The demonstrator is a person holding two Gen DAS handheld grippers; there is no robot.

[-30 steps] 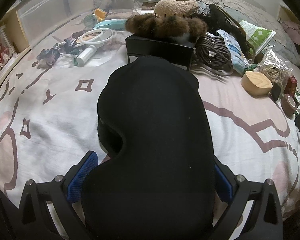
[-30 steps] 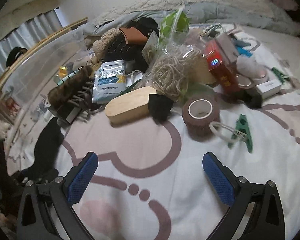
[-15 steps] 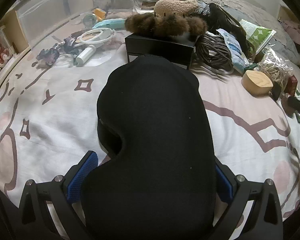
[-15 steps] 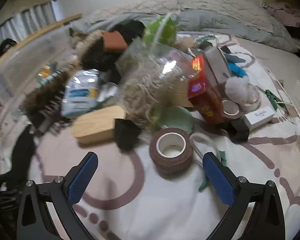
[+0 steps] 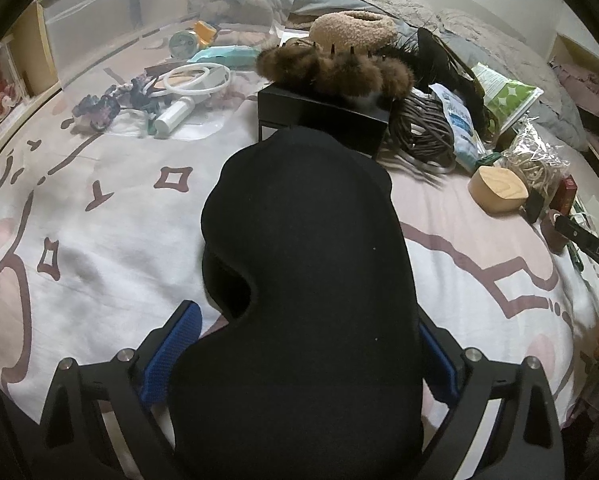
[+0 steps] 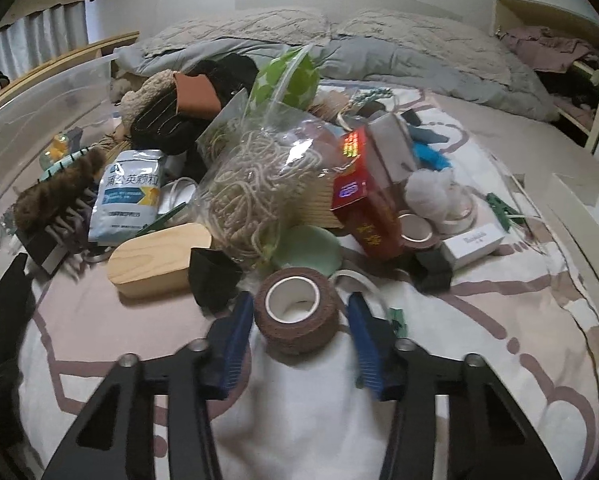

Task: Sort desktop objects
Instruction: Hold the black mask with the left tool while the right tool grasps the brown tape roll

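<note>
Left wrist view: black eye mask (image 5: 307, 280), matt, smooth foam-like cloth. Gripper pads (image 5: 171, 352) blue, finely ribbed, rubbery; finger frames black matt with bright metal screw heads. Bedsheet (image 5: 99, 248) soft woven cloth, matt, lightly creased. Black box (image 5: 319, 120) smooth, slight sheen; brown fur clip (image 5: 335, 70) fluffy. Wooden case (image 5: 497, 190) pale, visible grain, satin finish. Storage bin (image 5: 147, 4) clear glossy plastic.
Right wrist view: tape roll (image 6: 297, 314) brown, crepe-like rough cloth weave, smooth white core. Rope bag (image 6: 255, 184) clear crinkly glossy film over coarse twisted cord. Red carton (image 6: 363, 204) glossy printed card. Sachet (image 6: 129, 196) shiny laminated foil
</note>
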